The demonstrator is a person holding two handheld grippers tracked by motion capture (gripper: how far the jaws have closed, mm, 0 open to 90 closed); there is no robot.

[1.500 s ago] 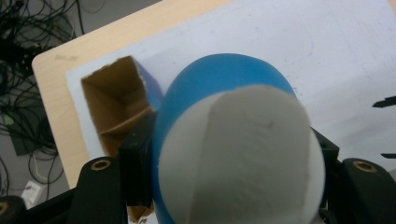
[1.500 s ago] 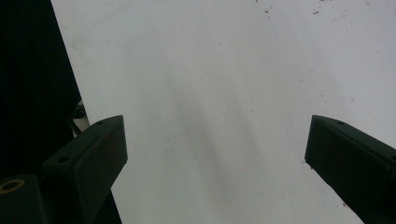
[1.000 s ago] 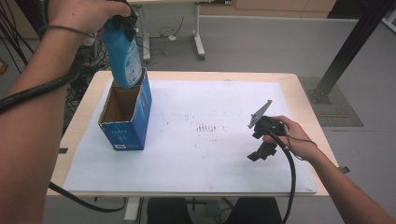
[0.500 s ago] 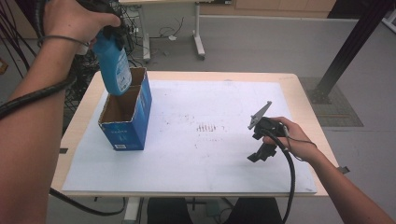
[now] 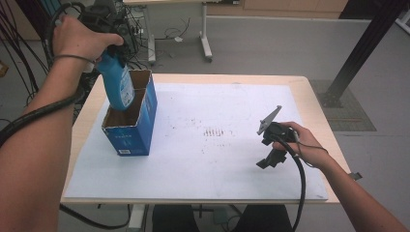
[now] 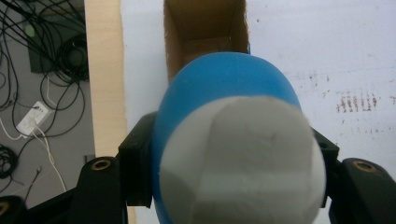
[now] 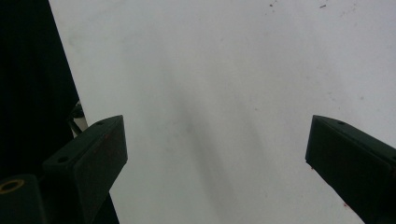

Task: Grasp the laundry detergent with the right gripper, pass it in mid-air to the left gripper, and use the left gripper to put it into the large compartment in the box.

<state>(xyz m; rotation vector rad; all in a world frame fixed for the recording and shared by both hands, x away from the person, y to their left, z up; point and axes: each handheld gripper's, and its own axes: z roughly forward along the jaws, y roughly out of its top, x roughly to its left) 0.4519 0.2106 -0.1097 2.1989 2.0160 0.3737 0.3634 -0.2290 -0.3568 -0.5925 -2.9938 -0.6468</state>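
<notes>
A blue bottle (image 5: pixel 119 86) with a white cap (image 6: pixel 243 161) hangs upright, its base dipping into the open top of a blue cardboard box (image 5: pixel 131 131). My left gripper (image 5: pixel 108 52) is shut on the bottle's upper part, a jaw pressing each side in the left gripper view (image 6: pixel 229 172). There the box's brown inside (image 6: pixel 205 23) lies straight below the bottle. My right gripper (image 5: pixel 263 163) rests on the white sheet at the right, held by a hand. Its jaws (image 7: pixel 217 158) stand wide open with nothing between them.
A white sheet (image 5: pixel 217 166) covers most of the wooden table (image 5: pixel 193 77); faint reddish marks (image 5: pixel 213 132) sit at its middle. Cables (image 6: pixel 42 60) lie on the floor left of the table. A black post (image 5: pixel 367 43) stands at the far right.
The left hand has come down and a little toward the table's left with the bottle, whose base now sits inside the box's opening. The right hand has stayed put.
</notes>
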